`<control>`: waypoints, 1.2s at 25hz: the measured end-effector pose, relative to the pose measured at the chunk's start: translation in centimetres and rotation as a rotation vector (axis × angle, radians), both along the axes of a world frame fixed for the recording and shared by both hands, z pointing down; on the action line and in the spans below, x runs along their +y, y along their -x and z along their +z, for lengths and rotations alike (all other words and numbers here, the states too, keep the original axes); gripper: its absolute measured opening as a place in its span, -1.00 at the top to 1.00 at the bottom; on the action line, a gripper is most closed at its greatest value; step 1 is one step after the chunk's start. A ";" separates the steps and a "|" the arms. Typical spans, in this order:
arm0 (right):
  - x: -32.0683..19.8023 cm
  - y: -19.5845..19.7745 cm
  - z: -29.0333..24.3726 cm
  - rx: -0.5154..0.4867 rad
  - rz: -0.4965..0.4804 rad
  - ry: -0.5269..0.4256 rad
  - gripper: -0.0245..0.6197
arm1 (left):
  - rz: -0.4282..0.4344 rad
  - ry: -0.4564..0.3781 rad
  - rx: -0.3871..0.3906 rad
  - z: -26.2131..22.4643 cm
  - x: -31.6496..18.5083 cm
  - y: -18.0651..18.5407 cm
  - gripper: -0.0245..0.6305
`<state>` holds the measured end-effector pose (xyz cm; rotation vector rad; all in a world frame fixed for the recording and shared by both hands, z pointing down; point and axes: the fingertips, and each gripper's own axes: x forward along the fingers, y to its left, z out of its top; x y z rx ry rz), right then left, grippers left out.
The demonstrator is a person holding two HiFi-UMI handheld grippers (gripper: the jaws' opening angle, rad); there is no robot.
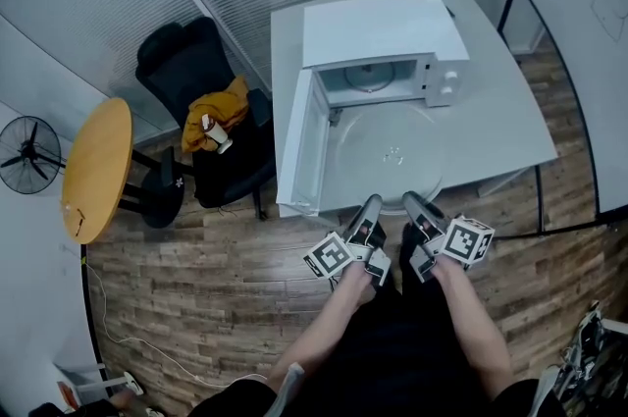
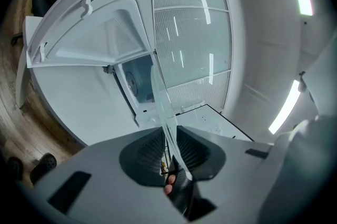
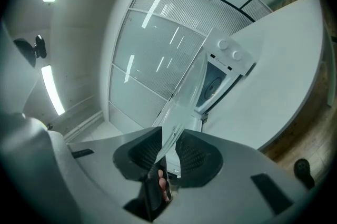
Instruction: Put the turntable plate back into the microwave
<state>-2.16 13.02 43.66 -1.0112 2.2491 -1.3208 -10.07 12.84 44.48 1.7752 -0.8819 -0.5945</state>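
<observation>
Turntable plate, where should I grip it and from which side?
Grip the turntable plate by its thin near rim, coming from the side away from the microwave. It is a wide, flat disc held level, so the left gripper and right gripper pinch that edge side by side, leaving the far edge free to enter.

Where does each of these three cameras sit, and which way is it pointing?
Head view: on the person's head, looking steeply down at the table, open microwave and glass turntable plate; both forearms, the left gripper and the right gripper show.
Left gripper view: rides that gripper, looking along its jaws, shut on the plate's edge, toward the microwave door; a finger shows below.
Right gripper view: likewise on the right gripper, facing the microwave's knobs.
Shared: all three see plate and microwave.
</observation>
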 end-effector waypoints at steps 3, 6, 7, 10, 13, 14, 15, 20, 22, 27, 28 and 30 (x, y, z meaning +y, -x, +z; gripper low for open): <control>-0.6 -0.2 0.6 0.010 -0.005 0.007 0.63 | -0.001 0.002 0.010 0.2 -0.6 -0.3 0.74; -1.5 -0.1 0.8 0.007 -0.013 0.009 0.63 | -0.006 0.013 0.002 0.4 -1.5 -0.3 0.74; -1.9 -0.1 1.0 0.006 -0.016 0.011 0.63 | -0.008 0.016 -0.001 0.4 -1.8 -0.3 0.74; -2.9 0.0 1.2 -0.005 -0.026 0.013 0.63 | -0.019 0.022 -0.008 0.6 -2.8 -0.1 0.74; -4.2 0.0 1.4 -0.003 -0.038 0.016 0.63 | -0.031 0.027 -0.013 0.7 -3.9 -0.1 0.74; -4.7 -0.1 1.5 0.001 -0.043 0.018 0.63 | -0.035 0.028 -0.014 0.7 -4.3 -0.2 0.74; -5.2 -0.1 1.5 0.001 -0.048 0.018 0.63 | -0.040 0.030 -0.015 0.8 -4.8 -0.2 0.74; -7.3 -0.3 2.3 0.002 -0.078 0.041 0.61 | -0.060 0.049 -0.026 1.2 -6.9 -0.5 0.74; -8.1 -0.3 2.6 0.007 -0.090 0.045 0.61 | -0.069 0.062 -0.031 1.5 -7.5 -0.5 0.74; -10.5 -0.6 3.5 0.020 -0.130 0.069 0.61 | -0.102 0.084 -0.044 2.7 -9.7 -0.8 0.73; -10.9 -0.6 3.7 0.022 -0.137 0.073 0.60 | -0.110 0.091 -0.042 2.9 -10.1 -0.9 0.73; -11.7 -0.8 4.1 0.024 -0.151 0.079 0.60 | -0.130 0.113 -0.011 3.2 -10.7 -1.3 0.73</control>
